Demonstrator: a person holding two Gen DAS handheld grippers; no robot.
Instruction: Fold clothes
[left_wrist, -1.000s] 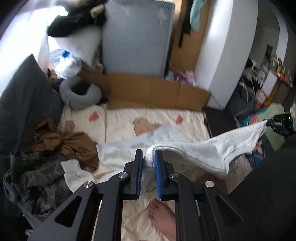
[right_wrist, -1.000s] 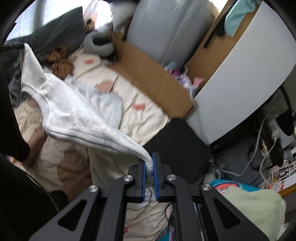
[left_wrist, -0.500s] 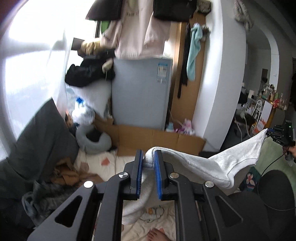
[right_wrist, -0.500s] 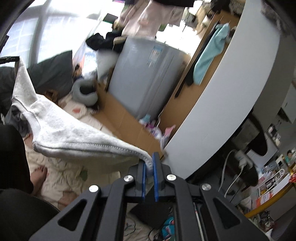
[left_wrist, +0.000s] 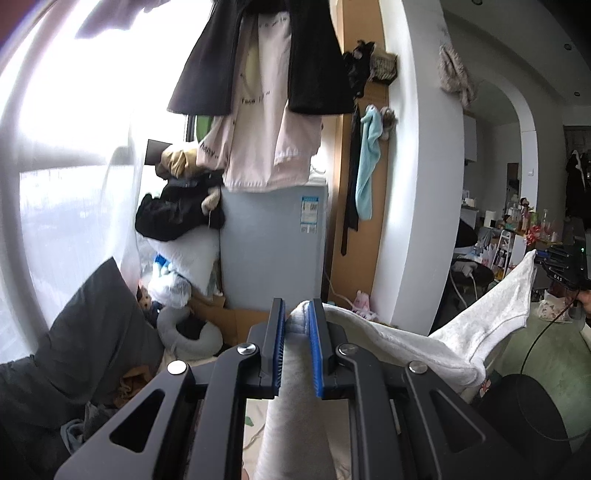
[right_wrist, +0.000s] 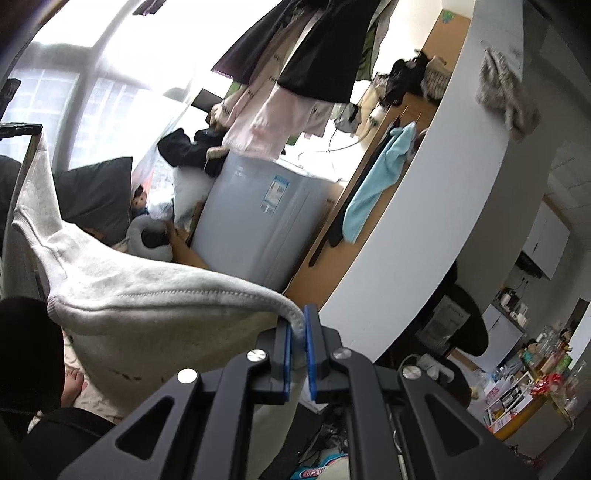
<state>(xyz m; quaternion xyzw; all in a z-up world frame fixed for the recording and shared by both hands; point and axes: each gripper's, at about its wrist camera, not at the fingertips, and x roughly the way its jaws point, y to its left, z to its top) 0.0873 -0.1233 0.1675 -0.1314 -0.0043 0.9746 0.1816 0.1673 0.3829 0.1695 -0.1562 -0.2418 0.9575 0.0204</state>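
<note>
Grey garment (left_wrist: 424, 343), lower part cut off

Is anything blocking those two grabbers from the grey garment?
No. Both already grip it: the left gripper pinches one corner of the grey garment, the right gripper another, holding it stretched between them.

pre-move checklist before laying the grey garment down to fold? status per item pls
1. Left gripper clamped on the grey garment: ok, cloth is bunched between the blue pads.
2. Right gripper clamped on a hemmed edge of the garment: ok.
3. Top edge taut between the grippers: not ok, it sags in the middle.
4. Garment hanging clear of the bedding: cannot tell, its lower end runs out of frame.
5. Landing spot on the bedding clear: cannot tell, mostly hidden; a bare foot is close below.
6. Headroom: not ok, hanging clothes are above.
</note>
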